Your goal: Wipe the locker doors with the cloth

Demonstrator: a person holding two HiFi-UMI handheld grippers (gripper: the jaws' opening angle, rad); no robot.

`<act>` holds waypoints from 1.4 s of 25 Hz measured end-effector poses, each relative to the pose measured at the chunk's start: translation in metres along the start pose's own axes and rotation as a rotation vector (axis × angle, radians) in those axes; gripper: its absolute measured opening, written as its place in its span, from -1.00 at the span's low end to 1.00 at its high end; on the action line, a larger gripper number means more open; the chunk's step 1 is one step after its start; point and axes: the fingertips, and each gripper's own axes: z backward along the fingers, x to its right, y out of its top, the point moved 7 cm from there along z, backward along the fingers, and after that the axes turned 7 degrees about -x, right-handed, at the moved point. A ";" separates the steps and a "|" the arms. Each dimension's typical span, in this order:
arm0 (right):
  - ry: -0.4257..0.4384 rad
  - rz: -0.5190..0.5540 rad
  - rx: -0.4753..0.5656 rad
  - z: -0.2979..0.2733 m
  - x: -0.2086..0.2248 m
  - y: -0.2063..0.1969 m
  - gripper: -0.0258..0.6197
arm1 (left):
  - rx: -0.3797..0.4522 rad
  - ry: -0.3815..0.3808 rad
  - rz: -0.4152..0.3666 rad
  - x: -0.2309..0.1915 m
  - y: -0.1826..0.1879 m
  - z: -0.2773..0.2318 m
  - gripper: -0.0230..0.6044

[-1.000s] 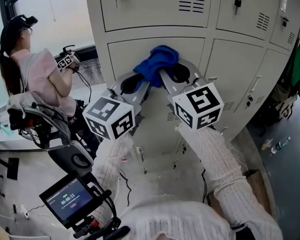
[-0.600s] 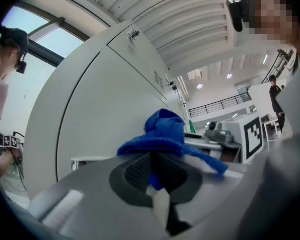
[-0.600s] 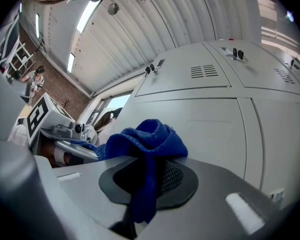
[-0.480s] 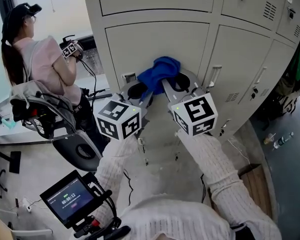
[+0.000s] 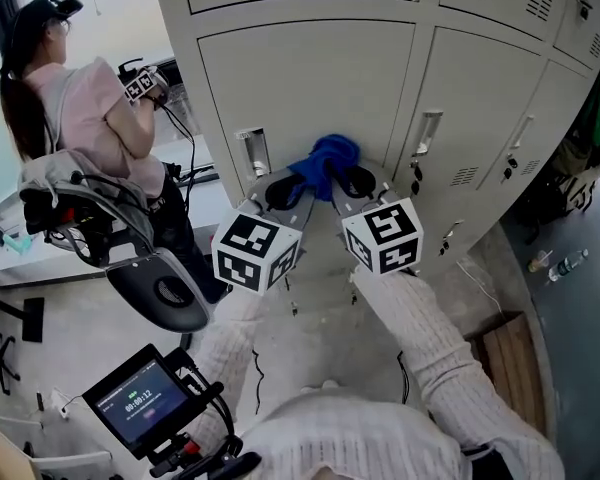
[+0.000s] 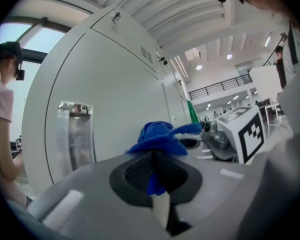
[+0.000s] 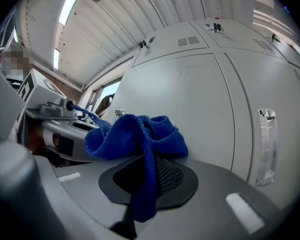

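A crumpled blue cloth [image 5: 325, 158] is pressed against the lower part of a pale grey locker door [image 5: 310, 78]. Both grippers are clamped on it side by side. My left gripper [image 5: 298, 181] is shut on the cloth's left part, and blue fabric [image 6: 157, 139] bunches over its closed jaws [image 6: 154, 176]. My right gripper [image 5: 337, 180] is shut on the right part; a fold of cloth [image 7: 135, 134] hangs down between its jaws [image 7: 149, 179]. The door [image 7: 190, 99] fills the background just beyond the cloth. A recessed metal handle [image 5: 251, 151] sits left of the cloth.
A second door [image 5: 500, 88] with its handle [image 5: 427, 133] stands to the right. A person in a pink shirt [image 5: 90, 118] stands at the left beside a grey chair [image 5: 100, 228]. A tablet screen [image 5: 140, 398] is below. A bottle [image 5: 560, 265] lies on the floor at right.
Both grippers have slid down the locker door with the cloth, from near its top edge to its lower half. Both stay shut on the cloth.
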 end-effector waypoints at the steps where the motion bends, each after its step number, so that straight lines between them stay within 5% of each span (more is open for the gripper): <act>1: 0.001 -0.005 -0.010 -0.001 0.001 -0.006 -0.78 | -0.002 -0.009 0.020 0.001 -0.005 -0.003 -0.92; 12: 0.013 -0.052 -0.130 -0.003 -0.022 -0.053 -0.78 | -0.089 -0.043 0.200 0.003 -0.067 -0.005 -0.92; 20: 0.038 -0.111 -0.237 -0.009 -0.029 -0.094 -0.78 | -0.207 -0.049 0.283 0.005 -0.111 -0.019 -0.92; 35: 0.045 -0.147 -0.373 -0.014 -0.039 -0.114 -0.78 | -0.256 -0.032 0.380 0.005 -0.142 -0.023 -0.92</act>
